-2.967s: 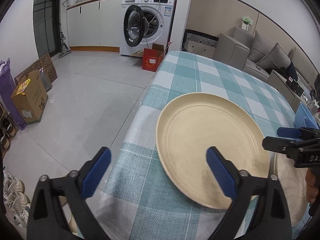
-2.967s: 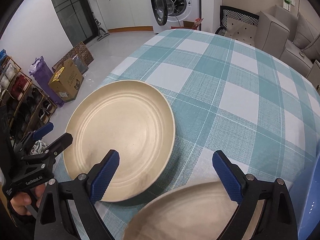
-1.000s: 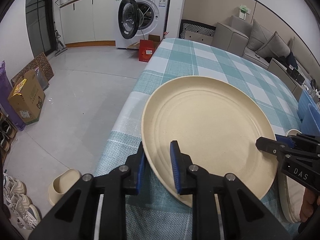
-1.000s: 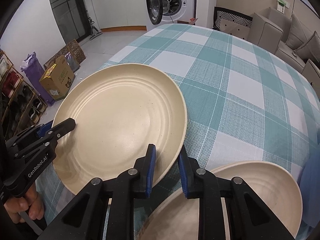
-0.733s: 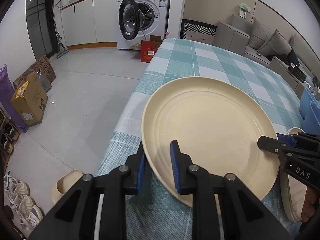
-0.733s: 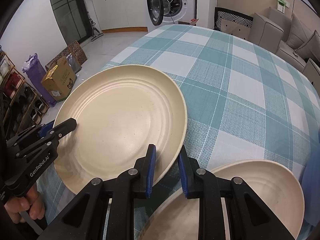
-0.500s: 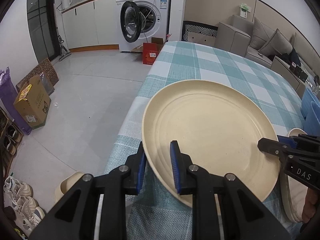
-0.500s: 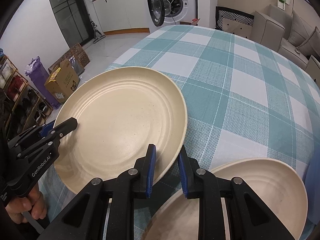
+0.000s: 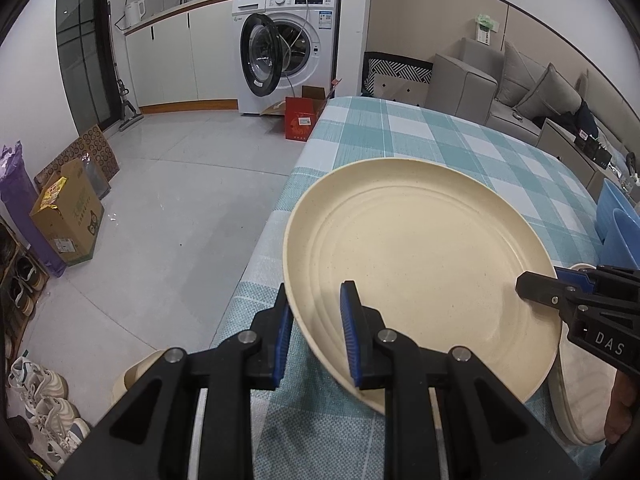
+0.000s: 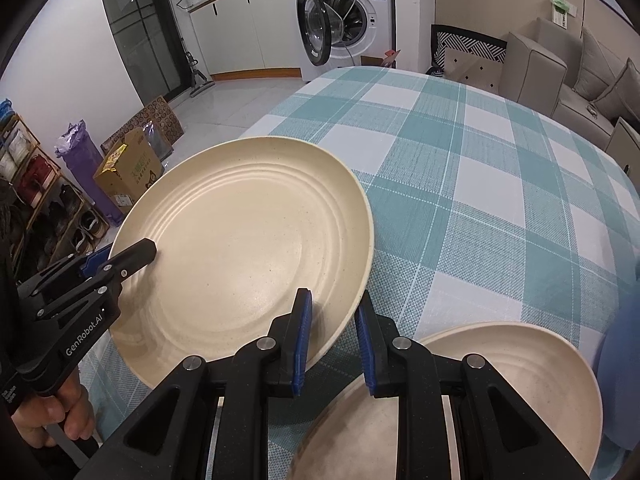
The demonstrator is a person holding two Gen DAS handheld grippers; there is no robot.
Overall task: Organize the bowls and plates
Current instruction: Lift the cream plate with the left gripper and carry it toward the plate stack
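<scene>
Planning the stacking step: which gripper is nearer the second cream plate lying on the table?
Right. The right gripper grips the lifted plate directly above the second plate; the left gripper clamps the lifted plate's far rim.

Glossy grey floor (image 9: 160, 216), white washing machine (image 9: 288, 48), grey sofa (image 9: 520, 92), checked tablecloth (image 10: 480, 184)

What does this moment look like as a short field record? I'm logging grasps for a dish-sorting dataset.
held item: cream plate, lifted and tilted above the checked tablecloth
left gripper: shut on the plate's near rim
right gripper: shut on the rim at another spot
nearby: second cream plate lying on the cloth by the right gripper
</scene>
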